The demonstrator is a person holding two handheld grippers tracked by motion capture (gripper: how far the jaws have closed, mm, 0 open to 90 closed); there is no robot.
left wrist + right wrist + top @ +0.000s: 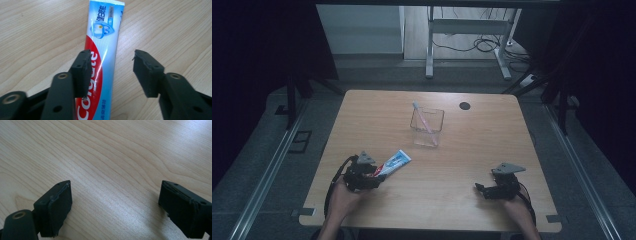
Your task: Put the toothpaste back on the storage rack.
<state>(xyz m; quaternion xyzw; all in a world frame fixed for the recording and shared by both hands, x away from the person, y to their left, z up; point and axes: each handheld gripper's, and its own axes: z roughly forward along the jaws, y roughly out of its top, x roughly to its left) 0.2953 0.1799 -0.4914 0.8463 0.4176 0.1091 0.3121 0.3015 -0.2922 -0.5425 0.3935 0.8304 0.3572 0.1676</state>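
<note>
Counting around the clear cup [427, 127]: one cup, one toothbrush [424, 117] leaning inside it, one toothpaste tube [394, 162] lying near its front-left, one dark disc [465, 105] sitting behind-right, and two grippers, left [379, 175] and right [478, 188], flanking nearer.

The toothpaste tube [103, 57] has the brand name "Colgate" on it in big white letters on a red part. In the left gripper view the word runs along the tube, and the near end of it is partly hidden. On the blue far part of the tube there are Chinese signs, too small to read well. No other words can be read.
</note>
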